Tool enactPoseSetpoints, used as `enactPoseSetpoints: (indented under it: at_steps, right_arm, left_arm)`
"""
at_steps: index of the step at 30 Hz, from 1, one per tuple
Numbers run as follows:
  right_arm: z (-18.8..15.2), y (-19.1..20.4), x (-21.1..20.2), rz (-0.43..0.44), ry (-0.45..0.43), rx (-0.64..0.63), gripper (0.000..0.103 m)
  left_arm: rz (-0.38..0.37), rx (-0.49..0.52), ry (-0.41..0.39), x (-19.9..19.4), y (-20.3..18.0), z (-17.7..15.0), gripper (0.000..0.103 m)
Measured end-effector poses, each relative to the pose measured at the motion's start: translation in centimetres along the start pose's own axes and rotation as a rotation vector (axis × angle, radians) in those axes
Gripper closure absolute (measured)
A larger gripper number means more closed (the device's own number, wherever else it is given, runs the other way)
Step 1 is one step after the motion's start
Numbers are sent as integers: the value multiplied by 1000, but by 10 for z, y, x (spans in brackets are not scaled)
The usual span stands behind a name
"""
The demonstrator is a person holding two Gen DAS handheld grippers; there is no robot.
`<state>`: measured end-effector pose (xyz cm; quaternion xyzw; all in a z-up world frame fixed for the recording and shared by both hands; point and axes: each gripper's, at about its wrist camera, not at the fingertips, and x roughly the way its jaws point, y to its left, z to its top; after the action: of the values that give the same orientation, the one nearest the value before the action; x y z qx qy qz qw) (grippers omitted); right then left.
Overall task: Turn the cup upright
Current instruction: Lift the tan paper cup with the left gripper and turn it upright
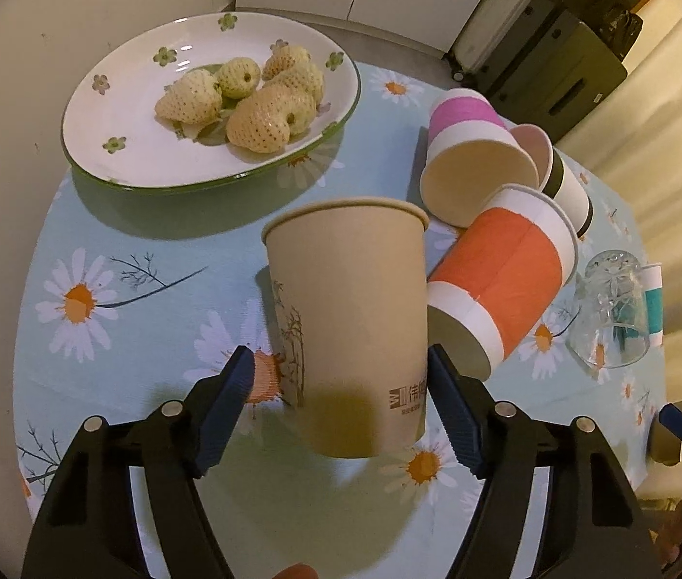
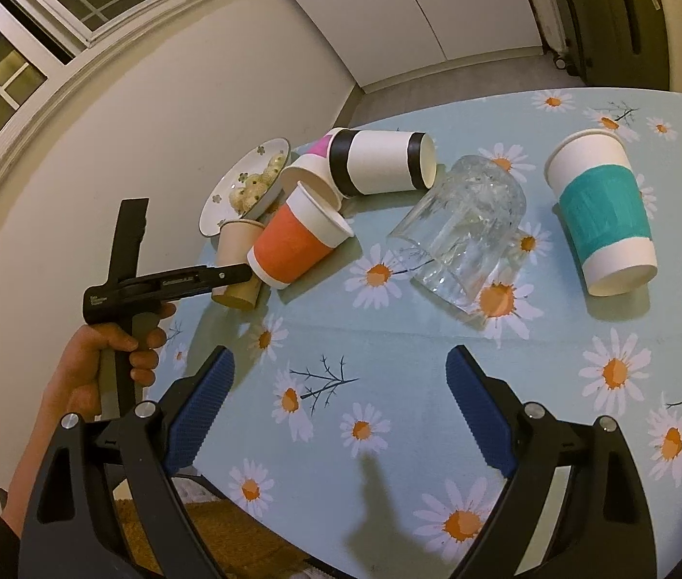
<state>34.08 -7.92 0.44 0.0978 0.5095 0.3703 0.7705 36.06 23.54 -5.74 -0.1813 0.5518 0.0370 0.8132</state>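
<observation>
A beige paper cup (image 1: 348, 323) stands upright, mouth up, on the daisy tablecloth between the fingers of my left gripper (image 1: 341, 415). The jaws are open; the right pad is near or touching the cup wall, the left pad stands apart. The cup also shows in the right wrist view (image 2: 237, 260), partly hidden by the left gripper's body (image 2: 167, 284). My right gripper (image 2: 338, 415) is open and empty above the tablecloth near the table's front edge.
A plate of pale strawberries (image 1: 114, 111) sits at the back left. Orange (image 1: 500, 280), pink (image 1: 466, 154) and black-banded (image 2: 379, 161) paper cups lie on their sides. A clear glass (image 2: 461, 227) lies tilted. A teal-banded cup (image 2: 601, 207) stands upright at right.
</observation>
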Motion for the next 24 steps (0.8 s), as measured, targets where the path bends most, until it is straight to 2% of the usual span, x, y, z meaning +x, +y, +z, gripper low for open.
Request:
enactPoseSetpoints:
  at_steps: [2, 4, 5, 16, 20, 24]
  right_arm:
    - [-1, 0, 0, -1, 2, -1, 14]
    - [-1, 0, -1, -2, 0, -1, 14]
    - [-1, -1, -1, -2, 0, 0, 14]
    - [-6, -4, -7, 17, -1, 18, 14]
    - [-10, -3, -14, 33, 5, 24, 14]
    - [-15, -1, -26, 46, 2, 24, 14]
  left_arm:
    - [2, -2, 2, 2, 0, -1, 35]
    - [0, -6, 6, 3, 0, -1, 47]
    - [0, -8, 3, 3, -1, -1, 48]
    - [24, -3, -37, -25, -9, -4, 49]
    - [27, -13, -66, -45, -16, -13, 49]
    - [22, -6, -75, -63, -34, -36, 49]
